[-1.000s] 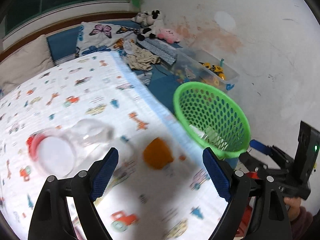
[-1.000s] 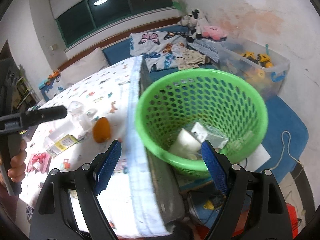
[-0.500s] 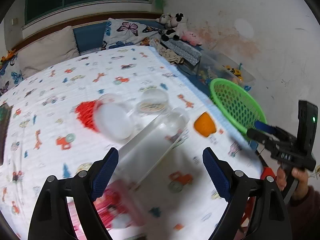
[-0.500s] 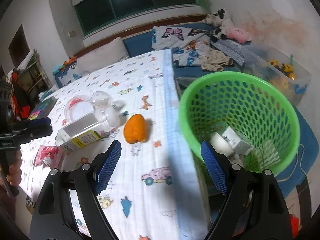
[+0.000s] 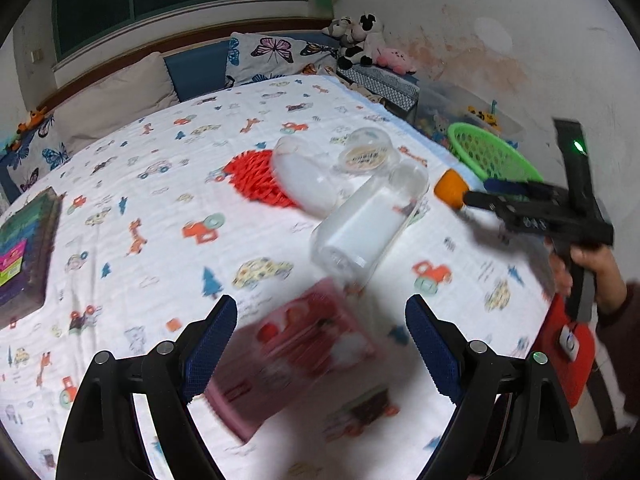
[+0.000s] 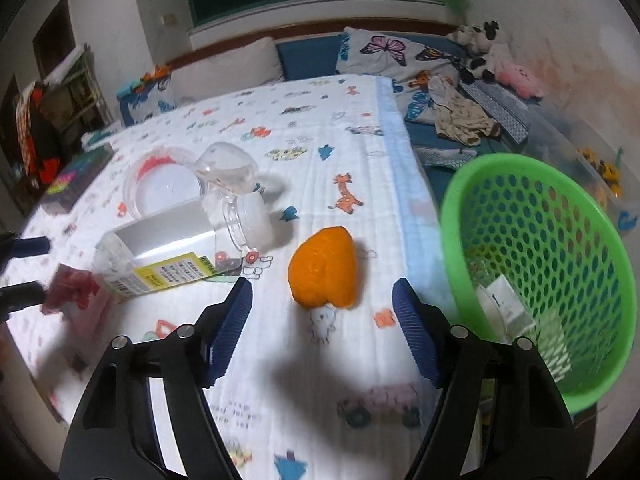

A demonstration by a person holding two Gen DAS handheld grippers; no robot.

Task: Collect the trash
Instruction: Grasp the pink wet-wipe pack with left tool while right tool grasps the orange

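Note:
On the printed bedsheet lies a pink packet, blurred, just ahead of my left gripper, which is open with the packet between its fingertips and no pad touching it. Beyond it lie a clear plastic bottle and two round clear containers. An orange peel sits just ahead of my right gripper. Its jaws are closing, and the pads stand apart from the peel. The green basket beside the bed holds cartons and paper. The right gripper also shows next to the peel.
A dark box lies at the bed's left side. Pillows, plush toys and a clear bin of toys stand beyond the bed. The bed's right edge runs beside the basket. A person's hand holds the right gripper.
Both grippers swung away from the basket and out over the bed. The left one came over the pink packet, the right one came up to the orange peel, and its jaws narrowed.

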